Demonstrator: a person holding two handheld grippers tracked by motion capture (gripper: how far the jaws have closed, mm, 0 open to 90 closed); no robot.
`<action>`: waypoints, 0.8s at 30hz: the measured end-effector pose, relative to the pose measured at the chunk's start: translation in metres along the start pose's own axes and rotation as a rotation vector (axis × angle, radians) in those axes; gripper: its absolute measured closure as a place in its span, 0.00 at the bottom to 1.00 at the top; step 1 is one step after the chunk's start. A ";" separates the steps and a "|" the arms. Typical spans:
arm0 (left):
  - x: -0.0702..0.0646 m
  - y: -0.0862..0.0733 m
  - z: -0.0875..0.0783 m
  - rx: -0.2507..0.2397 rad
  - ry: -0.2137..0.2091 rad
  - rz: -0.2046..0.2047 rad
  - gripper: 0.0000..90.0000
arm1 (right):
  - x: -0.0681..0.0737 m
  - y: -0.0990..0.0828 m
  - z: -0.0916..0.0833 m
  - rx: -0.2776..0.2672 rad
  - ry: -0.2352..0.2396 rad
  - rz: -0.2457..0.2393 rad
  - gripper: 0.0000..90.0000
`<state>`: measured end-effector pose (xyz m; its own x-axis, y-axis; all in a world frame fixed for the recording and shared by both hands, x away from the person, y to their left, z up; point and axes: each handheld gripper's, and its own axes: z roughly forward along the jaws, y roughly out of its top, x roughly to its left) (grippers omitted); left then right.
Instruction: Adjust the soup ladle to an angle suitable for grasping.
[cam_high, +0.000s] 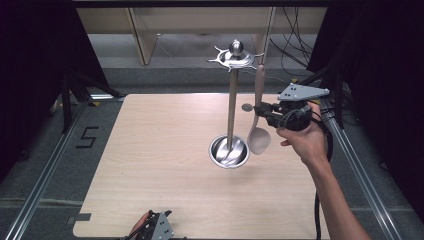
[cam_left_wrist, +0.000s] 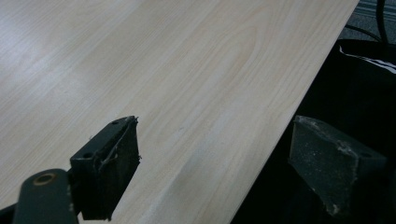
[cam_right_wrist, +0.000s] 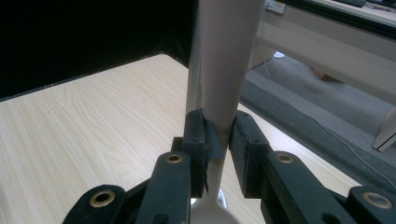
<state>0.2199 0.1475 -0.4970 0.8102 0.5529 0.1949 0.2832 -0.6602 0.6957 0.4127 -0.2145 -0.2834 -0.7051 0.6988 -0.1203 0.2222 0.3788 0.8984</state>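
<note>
A metal utensil stand (cam_high: 231, 105) rises from a round dish base (cam_high: 228, 151) at the table's middle, with a crown of hooks (cam_high: 235, 56) on top. A beige spoon (cam_high: 259, 140) hangs upright just right of the pole, bowl down, its top end by a right-hand hook. Whether it rests on that hook I cannot tell. My right gripper (cam_high: 258, 108) is shut on the spoon's handle (cam_right_wrist: 222, 60), and its pads (cam_right_wrist: 198, 135) clamp it from both sides. My left gripper (cam_high: 155, 227) sits at the table's near edge, and its jaws (cam_left_wrist: 215, 149) stand open and empty.
The light wooden table (cam_high: 165, 150) lies bare around the stand. Metal rails (cam_high: 47, 165) run along the floor on both sides. Cables (cam_high: 295, 45) and a wooden frame (cam_high: 142, 40) stand behind the table. A cable trails along the right forearm (cam_high: 330, 190).
</note>
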 end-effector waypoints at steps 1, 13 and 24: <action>0.000 0.000 0.000 -0.005 -0.002 -0.004 0.17 | 0.001 0.000 0.000 0.027 0.006 0.018 0.86; -0.002 0.000 0.000 -0.012 -0.003 -0.009 0.17 | 0.001 0.001 0.006 0.035 0.013 0.026 0.86; -0.001 0.000 0.000 -0.009 -0.002 -0.005 0.17 | 0.003 0.001 0.014 0.035 0.031 0.041 0.86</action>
<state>0.2188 0.1467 -0.4972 0.8095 0.5556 0.1900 0.2830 -0.6527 0.7028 0.4202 -0.2037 -0.2882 -0.7157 0.6948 -0.0702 0.2738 0.3717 0.8870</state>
